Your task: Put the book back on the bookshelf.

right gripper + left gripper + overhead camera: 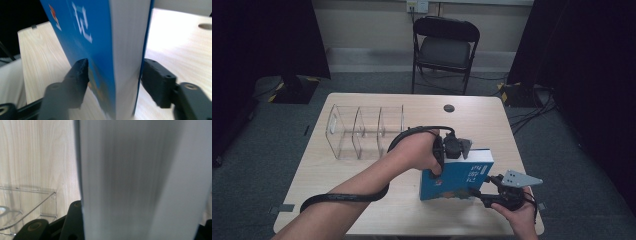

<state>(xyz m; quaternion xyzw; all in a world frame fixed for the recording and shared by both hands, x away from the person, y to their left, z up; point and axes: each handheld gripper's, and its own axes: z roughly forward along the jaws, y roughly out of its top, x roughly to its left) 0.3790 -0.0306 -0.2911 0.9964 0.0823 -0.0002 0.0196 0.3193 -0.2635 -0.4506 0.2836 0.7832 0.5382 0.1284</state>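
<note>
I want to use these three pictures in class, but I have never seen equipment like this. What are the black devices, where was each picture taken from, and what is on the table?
A person holds a hand-operated black tool in each hand. The high view looks down on the wooden table. Each other picture comes from a camera riding on one tool. On the table stands a clear plastic organizer with compartments. Both tools grip a blue book held upright: the left tool clasps it at its top edge, its pages filling the left gripper view, and the right tool has a jaw on each cover near the right end.
</note>
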